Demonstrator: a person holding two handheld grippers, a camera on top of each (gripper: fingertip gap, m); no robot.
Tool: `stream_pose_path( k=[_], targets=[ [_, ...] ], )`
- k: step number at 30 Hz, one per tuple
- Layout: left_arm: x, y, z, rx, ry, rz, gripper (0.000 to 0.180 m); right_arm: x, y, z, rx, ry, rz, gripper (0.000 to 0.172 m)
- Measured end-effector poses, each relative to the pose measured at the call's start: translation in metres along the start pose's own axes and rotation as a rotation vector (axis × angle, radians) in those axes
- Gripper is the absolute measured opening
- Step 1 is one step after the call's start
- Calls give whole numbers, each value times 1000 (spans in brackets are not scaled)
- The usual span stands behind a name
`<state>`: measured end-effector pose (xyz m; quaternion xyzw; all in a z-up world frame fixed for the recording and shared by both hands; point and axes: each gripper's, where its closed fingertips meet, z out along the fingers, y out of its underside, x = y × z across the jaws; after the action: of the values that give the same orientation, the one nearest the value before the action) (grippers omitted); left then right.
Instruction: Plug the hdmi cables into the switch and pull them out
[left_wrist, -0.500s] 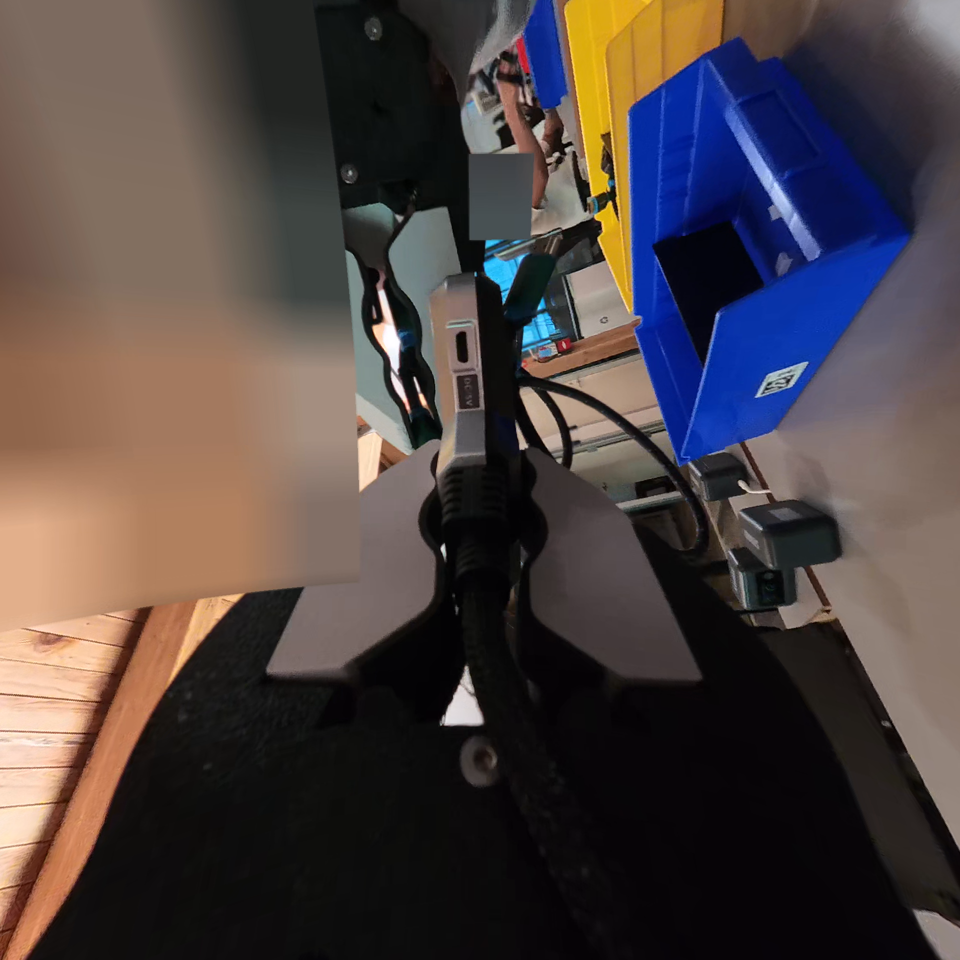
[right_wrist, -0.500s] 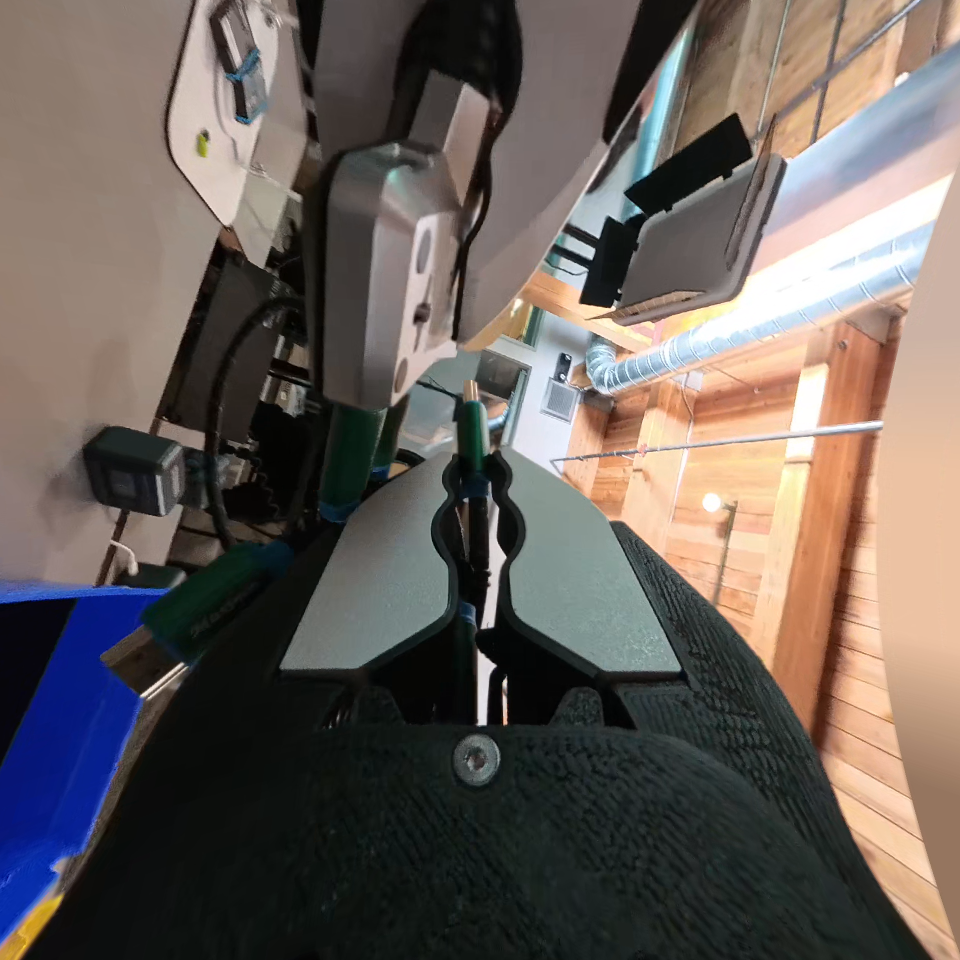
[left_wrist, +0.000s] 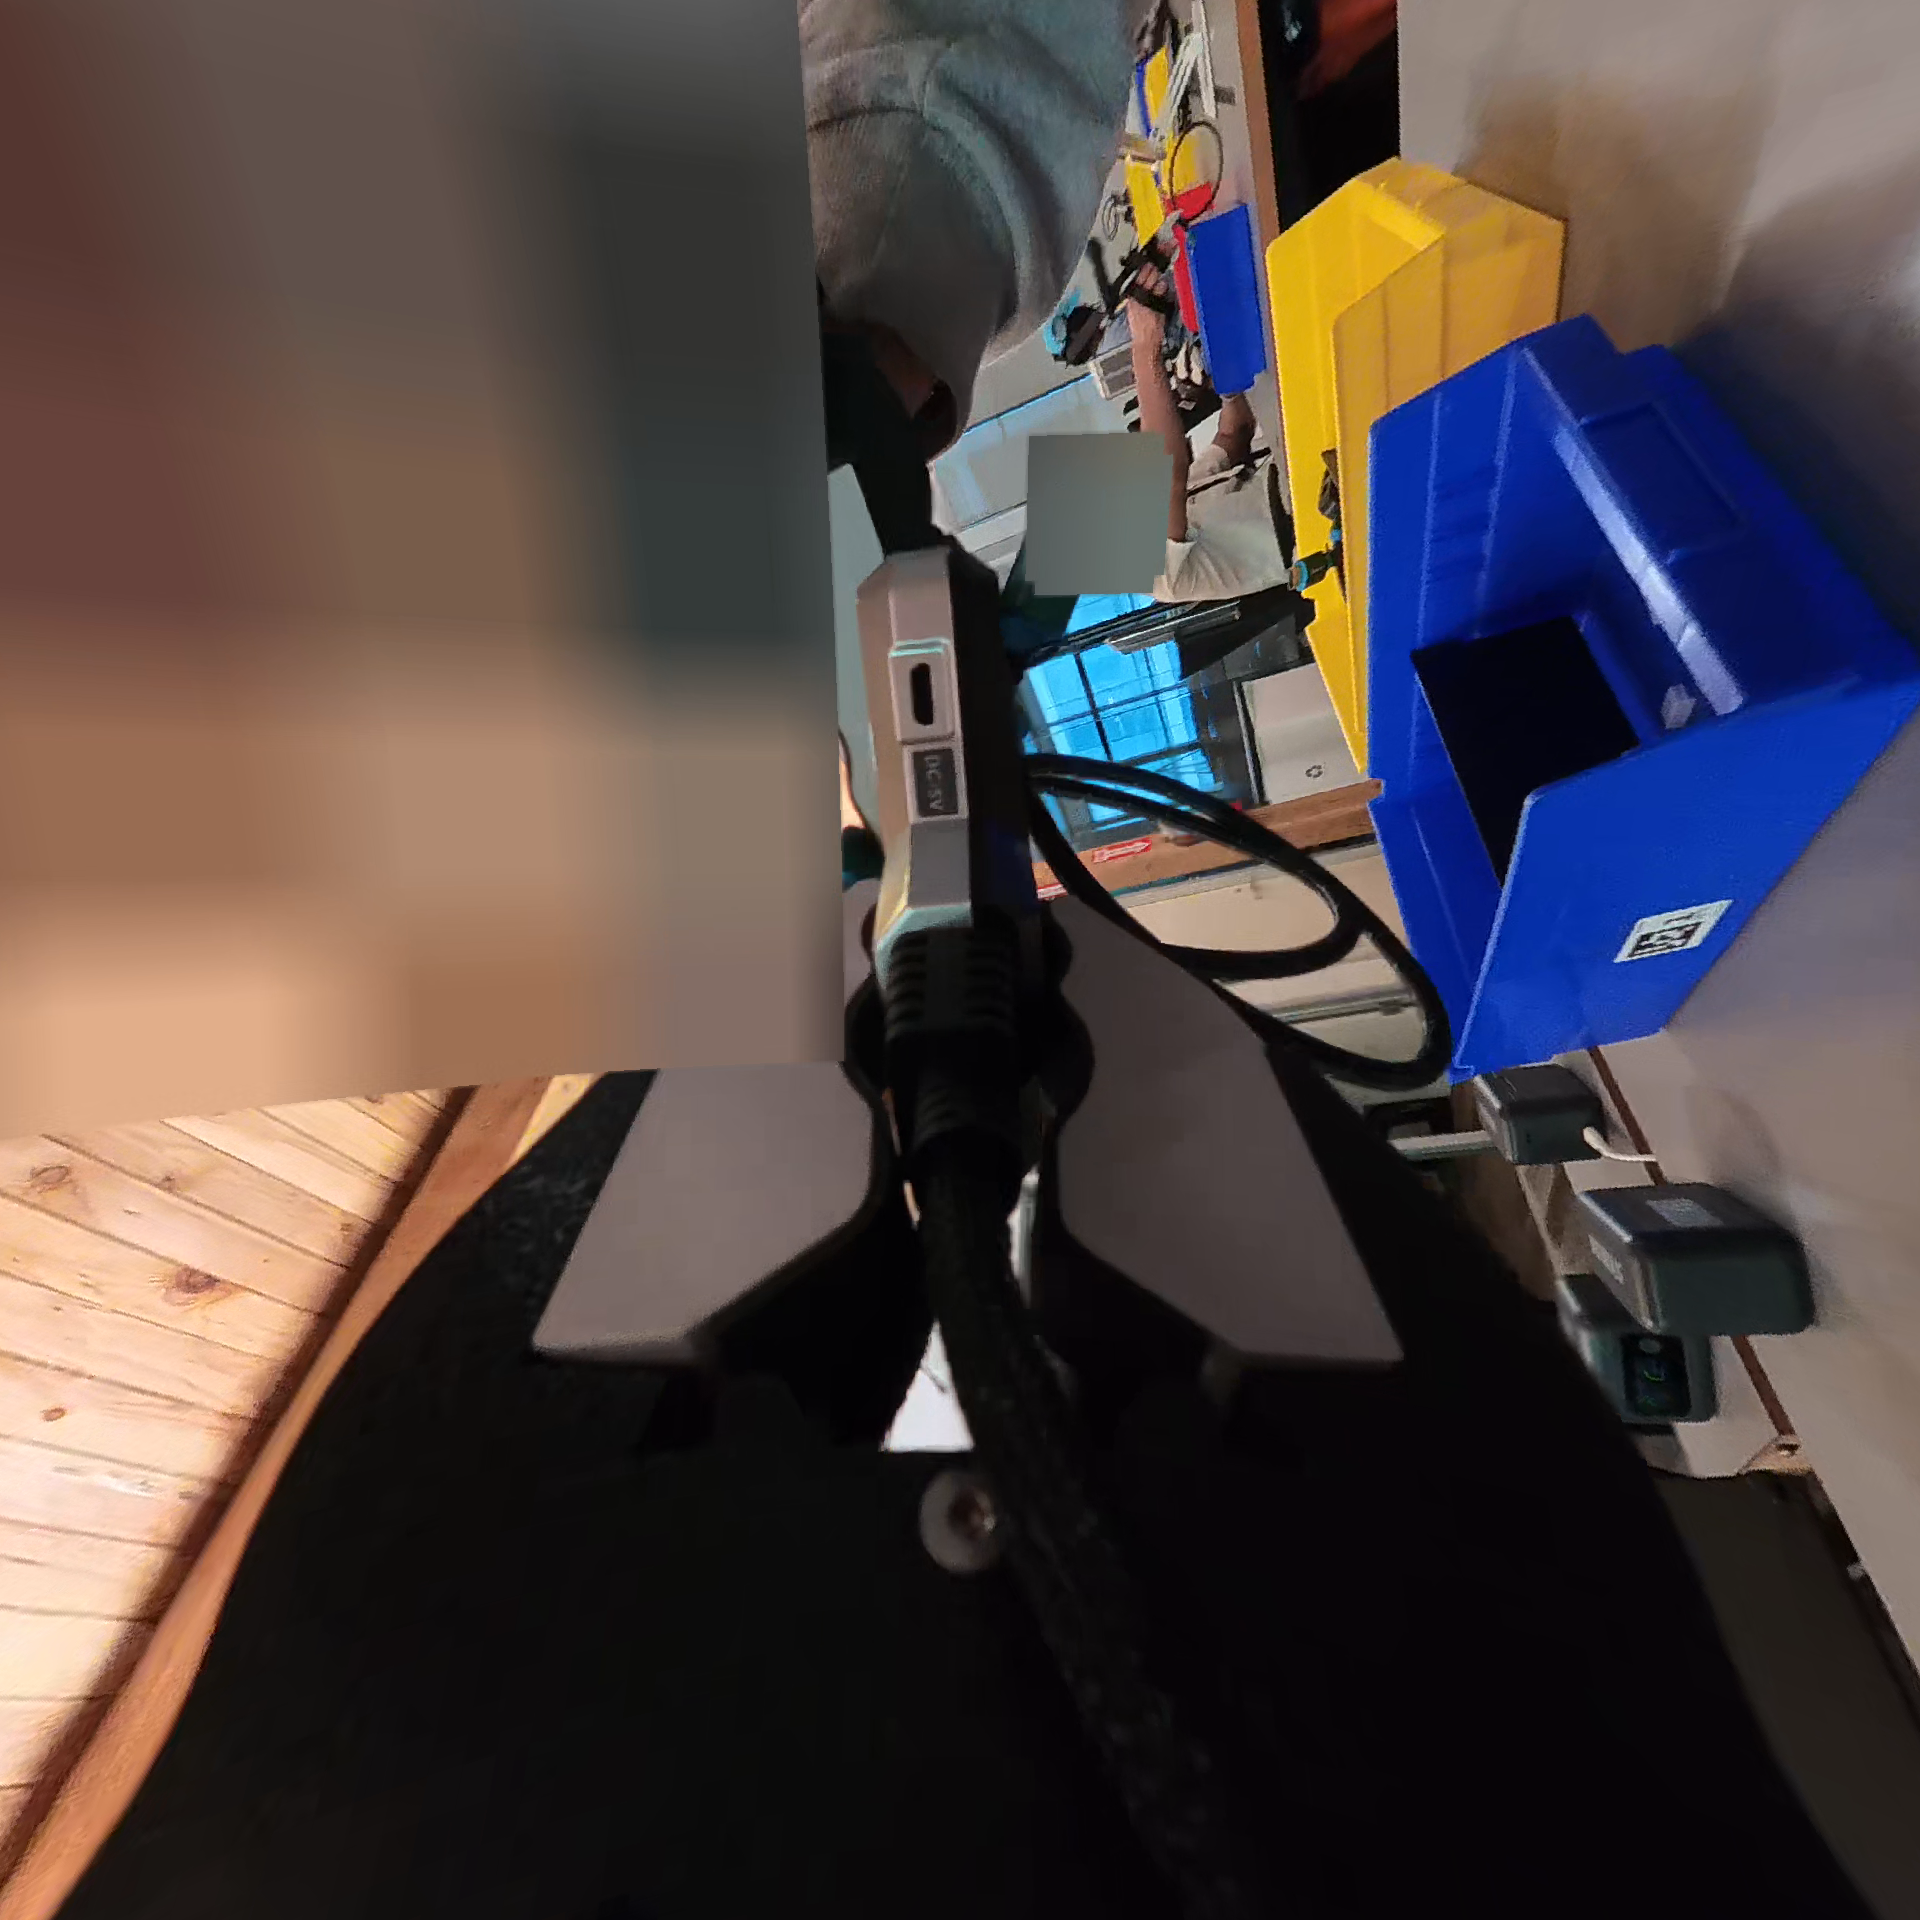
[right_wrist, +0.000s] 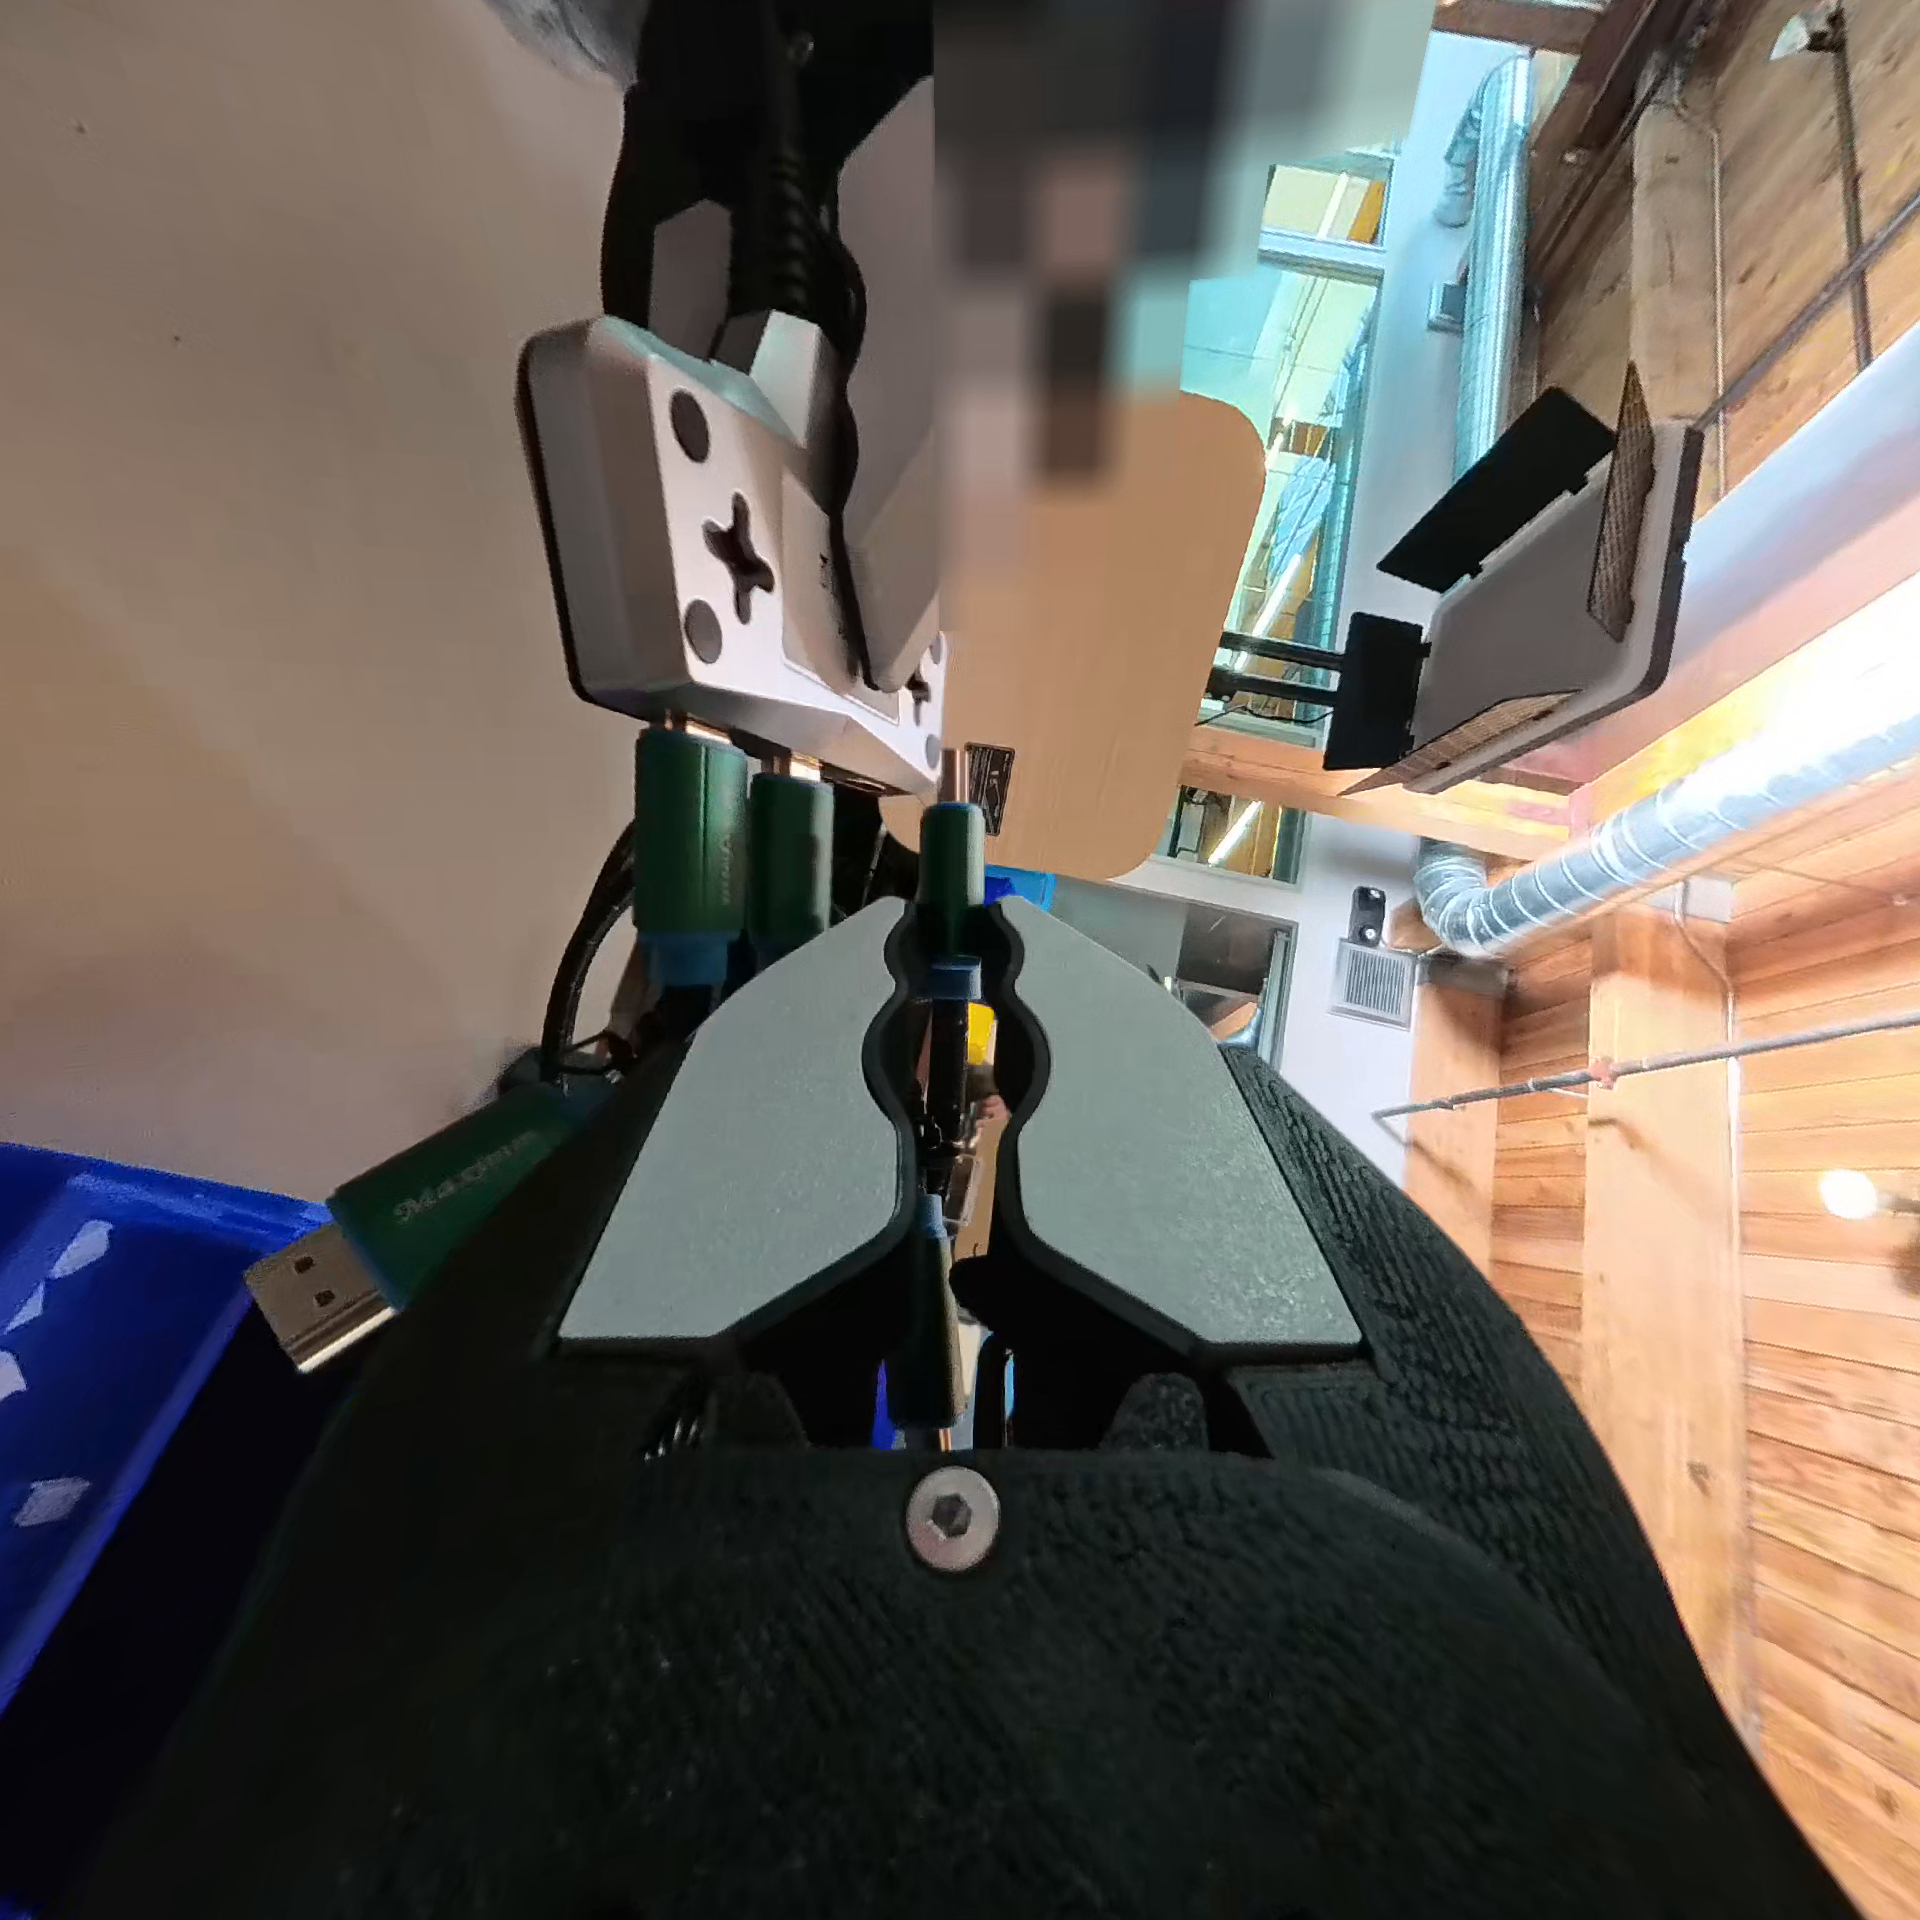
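My left gripper (left_wrist: 966, 1003) is shut on a silver hub (left_wrist: 920, 758), clamped at the end where its black braided cable (left_wrist: 997, 1351) comes out. The right wrist view shows the hub (right_wrist: 665, 540) from its port side, with my left gripper's fingers (right_wrist: 883, 499) on it and two green plugs (right_wrist: 691, 842) seated in it. My right gripper (right_wrist: 951, 925) is shut on a third green plug (right_wrist: 951, 862). That plug's metal tip sits just below the hub's near corner. A loose green plug with a flat metal end (right_wrist: 416, 1216) lies at my lower left.
A blue bin (left_wrist: 1621, 665) and yellow bins (left_wrist: 1403, 312) stand on the pale table (left_wrist: 1829, 156) to the right, with dark grey adapters (left_wrist: 1683, 1257) and a black cable loop (left_wrist: 1247, 914) nearby. The blue bin (right_wrist: 94, 1351) is also in the right wrist view. A person is farther back. There is about 4 centimeters between the tips of the two grippers.
The hub and my right gripper have come closer together, and the held green plug's tip is now near the hub's port face. The left view has swung, so the bins sit lower right.
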<state>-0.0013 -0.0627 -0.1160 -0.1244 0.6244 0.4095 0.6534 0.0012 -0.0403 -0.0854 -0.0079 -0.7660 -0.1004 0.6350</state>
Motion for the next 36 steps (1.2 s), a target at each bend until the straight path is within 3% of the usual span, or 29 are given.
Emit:
stream_pose_path(
  k=[1,10,14,18,22,25,29,36],
  targets=[
    [3,0,0,6,17,-5,24,1,2,-1,4,7,32,11],
    [19,12,2,-16,73,-27,24,45,56,-30,19,277,264,10],
    [20,15,1,-18,78,-46,24,46,63,-36,13,313,239,11],
    [25,18,2,-9,106,-114,23,54,59,-41,46,368,331,10],
    [21,6,3,48,102,-178,23,41,61,-19,-65,333,289,11],
    [17,6,0,49,99,-181,23,21,56,-8,-62,243,163,10],
    [9,8,-6,57,82,-198,23,-1,47,-4,-48,116,39,10],
    [3,-5,-4,78,49,-136,23,-16,50,-2,-195,-9,-152,10]
  ],
)
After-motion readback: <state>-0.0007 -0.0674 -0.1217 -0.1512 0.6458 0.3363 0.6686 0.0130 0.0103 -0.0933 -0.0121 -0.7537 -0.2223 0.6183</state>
